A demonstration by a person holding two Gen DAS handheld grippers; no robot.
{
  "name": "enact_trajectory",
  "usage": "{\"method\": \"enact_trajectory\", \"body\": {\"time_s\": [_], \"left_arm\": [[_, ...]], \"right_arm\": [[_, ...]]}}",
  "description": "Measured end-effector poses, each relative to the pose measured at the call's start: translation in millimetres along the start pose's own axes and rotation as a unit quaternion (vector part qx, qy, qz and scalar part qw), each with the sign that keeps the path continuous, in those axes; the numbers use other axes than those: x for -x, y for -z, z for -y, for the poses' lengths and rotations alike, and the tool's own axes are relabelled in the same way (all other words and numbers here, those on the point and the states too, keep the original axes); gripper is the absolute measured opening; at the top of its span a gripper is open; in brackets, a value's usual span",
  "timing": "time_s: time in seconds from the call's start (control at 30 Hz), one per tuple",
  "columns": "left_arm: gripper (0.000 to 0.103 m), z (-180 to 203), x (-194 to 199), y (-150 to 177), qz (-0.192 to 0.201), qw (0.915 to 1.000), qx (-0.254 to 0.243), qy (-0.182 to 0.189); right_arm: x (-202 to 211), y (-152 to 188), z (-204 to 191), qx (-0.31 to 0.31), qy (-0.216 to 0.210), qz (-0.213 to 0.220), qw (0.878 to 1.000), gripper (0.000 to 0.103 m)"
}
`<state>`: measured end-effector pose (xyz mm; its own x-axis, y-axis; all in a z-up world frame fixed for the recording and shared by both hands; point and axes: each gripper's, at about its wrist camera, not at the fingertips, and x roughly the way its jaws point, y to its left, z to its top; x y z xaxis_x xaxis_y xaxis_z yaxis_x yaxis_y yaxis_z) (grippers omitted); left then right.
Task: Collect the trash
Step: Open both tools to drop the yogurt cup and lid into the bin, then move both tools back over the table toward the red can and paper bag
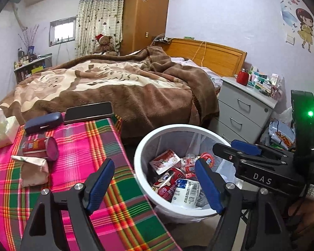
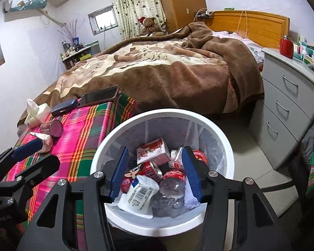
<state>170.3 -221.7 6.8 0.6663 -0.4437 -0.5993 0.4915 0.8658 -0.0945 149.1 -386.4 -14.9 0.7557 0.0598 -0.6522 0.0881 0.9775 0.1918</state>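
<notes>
On the plaid-covered table (image 1: 77, 146), a red can (image 1: 39, 147) and a crumpled wrapper (image 1: 32, 170) lie near the left edge. The left gripper (image 1: 155, 185) straddles the table's right edge, jaws spread, empty. The right gripper (image 2: 155, 175), marked "DAS", hangs spread over the white bin (image 2: 219, 129) of trash; bare floor lies right.

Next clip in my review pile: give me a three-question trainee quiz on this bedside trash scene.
1. True or false: the right gripper holds something over the white round trash bin.
2. Which lies nearer the bin on the pink plaid tablecloth: A, the crumpled beige paper carton; B, the dark blue glasses case?
3. Fill in: the red can with a purple lid lies on its ____.

Key: 1 false, it is open and empty; 2 A; 3 side.
</notes>
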Motion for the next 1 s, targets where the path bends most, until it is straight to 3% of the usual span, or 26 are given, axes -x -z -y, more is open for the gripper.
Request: {"method": "enact_trajectory", "body": {"time_s": [0.6,1.0], "left_arm": [[0.079,-71.9,51.3,18.4,0.030,0.9962,0.030,-0.076],[0.079,-153.4,78.2,39.1,0.028,0.9873,0.080,-0.135]], "right_arm": [[0.4,6.6,-60.3,0.037,-0.046,0.013,0.998,0.054],[-20.9,10.2,-120.0,0.090,-0.095,0.000,0.991,0.054]]}}
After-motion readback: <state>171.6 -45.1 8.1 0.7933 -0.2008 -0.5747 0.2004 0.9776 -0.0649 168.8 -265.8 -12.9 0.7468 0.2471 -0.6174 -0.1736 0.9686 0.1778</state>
